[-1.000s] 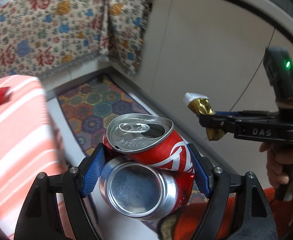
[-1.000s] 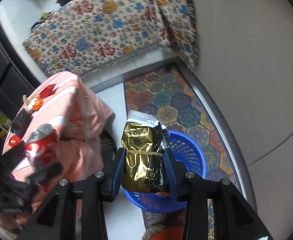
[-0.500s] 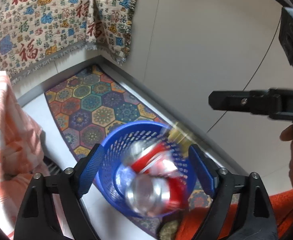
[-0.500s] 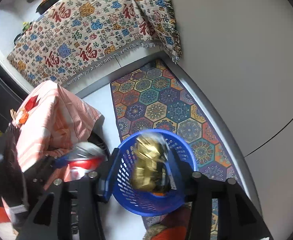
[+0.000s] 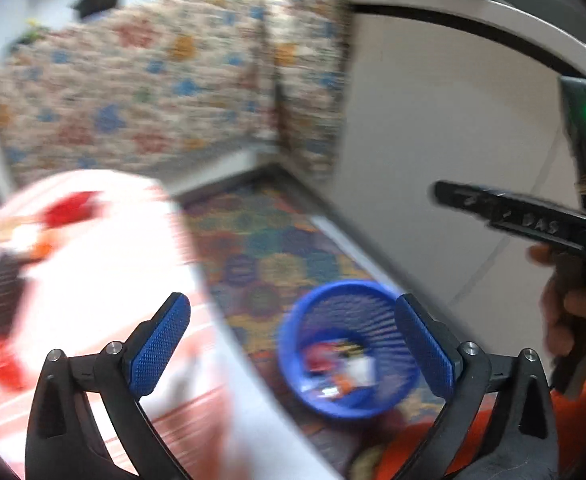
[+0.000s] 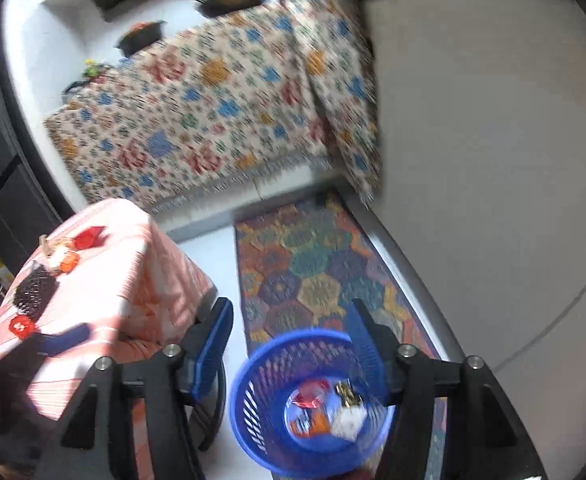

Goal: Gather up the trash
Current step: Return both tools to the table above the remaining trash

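Observation:
A blue mesh basket (image 5: 293, 364) (image 6: 253, 364) stands on the floor below both grippers. Inside it lie a red can (image 6: 309, 398), a gold packet (image 6: 345, 392) and some white scraps (image 6: 349, 420), all blurred. In the left wrist view the can (image 5: 319, 354) shows only as a red smear. My left gripper (image 5: 291, 312) hangs above the basket, its jaws opening very wide with nothing between them. My right gripper (image 6: 291, 312) is also over the basket, jaws opening and empty. It shows from the side at the right (image 5: 445, 194), held by a hand (image 5: 573, 312).
A small table with an orange-striped cloth (image 6: 105, 280) (image 5: 93, 264) and small items on it stands left of the basket. A hexagon-patterned rug (image 6: 313, 272) runs along the white wall (image 6: 493, 160). Behind is a counter draped in patterned cloth (image 6: 213, 120), with pans on top.
The left gripper let go of the two red cans and the right let go of the gold packet; they fell into the basket. Both grippers have opened wider and risen, and the views have tilted up.

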`<action>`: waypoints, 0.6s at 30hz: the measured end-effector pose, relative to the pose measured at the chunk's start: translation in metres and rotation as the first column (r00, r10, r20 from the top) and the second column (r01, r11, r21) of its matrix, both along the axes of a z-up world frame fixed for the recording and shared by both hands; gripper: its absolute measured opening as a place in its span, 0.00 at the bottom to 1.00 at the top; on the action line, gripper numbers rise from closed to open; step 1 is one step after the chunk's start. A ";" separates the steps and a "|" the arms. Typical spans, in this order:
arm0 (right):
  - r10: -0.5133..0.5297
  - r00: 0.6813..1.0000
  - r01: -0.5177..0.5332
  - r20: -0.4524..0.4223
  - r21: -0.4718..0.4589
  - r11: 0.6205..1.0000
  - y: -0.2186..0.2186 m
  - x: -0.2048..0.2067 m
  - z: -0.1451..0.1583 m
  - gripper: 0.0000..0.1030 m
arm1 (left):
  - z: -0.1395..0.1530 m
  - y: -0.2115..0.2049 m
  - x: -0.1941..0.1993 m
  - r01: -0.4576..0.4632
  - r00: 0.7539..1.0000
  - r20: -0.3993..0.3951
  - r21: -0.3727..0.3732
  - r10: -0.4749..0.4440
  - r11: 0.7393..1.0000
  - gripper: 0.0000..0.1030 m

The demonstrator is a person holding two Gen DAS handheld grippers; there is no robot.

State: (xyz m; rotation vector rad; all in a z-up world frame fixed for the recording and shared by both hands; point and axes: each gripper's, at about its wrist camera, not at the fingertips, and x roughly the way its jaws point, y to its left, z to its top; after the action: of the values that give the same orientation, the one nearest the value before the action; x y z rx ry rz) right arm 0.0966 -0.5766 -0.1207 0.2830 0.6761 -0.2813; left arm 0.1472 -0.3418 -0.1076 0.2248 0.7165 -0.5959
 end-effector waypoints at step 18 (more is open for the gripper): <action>0.594 0.782 -0.616 -0.191 -0.085 0.783 0.243 0.071 -0.036 0.72 | -0.060 0.264 0.045 -0.308 0.930 -0.132 0.232 0.343 0.923 1.00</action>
State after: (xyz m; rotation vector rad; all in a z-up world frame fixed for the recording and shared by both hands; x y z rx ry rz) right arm 0.1673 -0.3331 -0.1570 -0.1089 0.8614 0.2769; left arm 0.1927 -0.0774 -0.1673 0.2427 0.9619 -0.2202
